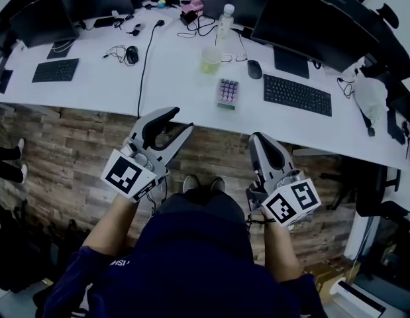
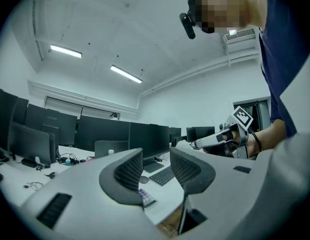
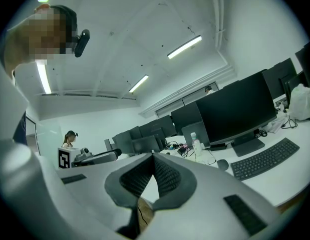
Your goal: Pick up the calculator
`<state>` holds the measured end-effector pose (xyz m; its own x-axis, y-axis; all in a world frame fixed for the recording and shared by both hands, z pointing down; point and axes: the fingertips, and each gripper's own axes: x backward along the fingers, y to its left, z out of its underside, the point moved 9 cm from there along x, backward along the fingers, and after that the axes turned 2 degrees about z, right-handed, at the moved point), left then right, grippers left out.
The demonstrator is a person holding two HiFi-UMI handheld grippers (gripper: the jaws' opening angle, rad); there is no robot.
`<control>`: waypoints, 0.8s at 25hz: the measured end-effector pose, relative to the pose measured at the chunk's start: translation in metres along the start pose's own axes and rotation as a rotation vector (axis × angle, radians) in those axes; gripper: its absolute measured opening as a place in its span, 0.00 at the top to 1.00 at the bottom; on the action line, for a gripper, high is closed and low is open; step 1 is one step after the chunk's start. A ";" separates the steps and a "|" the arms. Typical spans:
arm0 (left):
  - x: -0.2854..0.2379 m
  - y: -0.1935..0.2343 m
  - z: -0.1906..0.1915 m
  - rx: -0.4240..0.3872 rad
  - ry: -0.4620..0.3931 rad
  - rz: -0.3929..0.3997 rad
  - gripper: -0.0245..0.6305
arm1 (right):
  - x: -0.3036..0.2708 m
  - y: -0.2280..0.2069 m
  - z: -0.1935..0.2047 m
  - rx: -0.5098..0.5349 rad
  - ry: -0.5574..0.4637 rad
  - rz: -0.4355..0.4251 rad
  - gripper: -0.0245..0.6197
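Our left gripper (image 2: 156, 159) is released, its ribbed jaws standing apart with nothing between them. Our right gripper (image 3: 152, 156) is clenched, jaw tips touching on nothing. From the head view, both hang over the wooden floor (image 1: 72, 144) on the near side of the white desk (image 1: 178, 78), apart from everything on it. The calculator (image 1: 227, 92) lies near the desk's near edge, between the two grippers and beyond them, untouched. In the left gripper view, only a corner of its purple keys shows under one jaw. A keyboard (image 1: 297, 95) lies to its right, with a mouse (image 1: 254, 69) and a greenish cup (image 1: 210, 59) farther back.
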<state>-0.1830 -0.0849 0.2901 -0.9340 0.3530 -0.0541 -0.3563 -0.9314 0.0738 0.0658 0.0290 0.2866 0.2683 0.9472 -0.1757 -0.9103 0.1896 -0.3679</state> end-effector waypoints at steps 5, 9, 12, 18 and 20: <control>-0.012 0.007 0.000 -0.007 0.010 0.006 0.68 | -0.008 -0.012 -0.004 -0.005 -0.002 0.005 0.95; -0.027 0.014 0.001 -0.010 0.015 0.003 0.68 | -0.017 -0.026 -0.008 -0.010 -0.007 0.002 0.95; -0.041 0.021 0.002 -0.009 0.022 -0.006 0.68 | -0.027 -0.040 -0.012 -0.015 -0.006 -0.004 0.95; -0.079 0.036 0.003 -0.003 0.037 -0.027 0.68 | -0.049 -0.077 -0.025 -0.025 0.006 -0.023 0.95; -0.092 0.041 0.004 -0.001 0.046 -0.038 0.68 | -0.056 -0.092 -0.029 -0.032 0.016 -0.029 0.95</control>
<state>-0.1117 -0.1556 0.3024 -0.9177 0.3839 -0.1022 -0.3916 -0.9175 0.0701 0.1434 -0.0491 0.3041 0.2998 0.9371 -0.1786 -0.8917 0.2087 -0.4016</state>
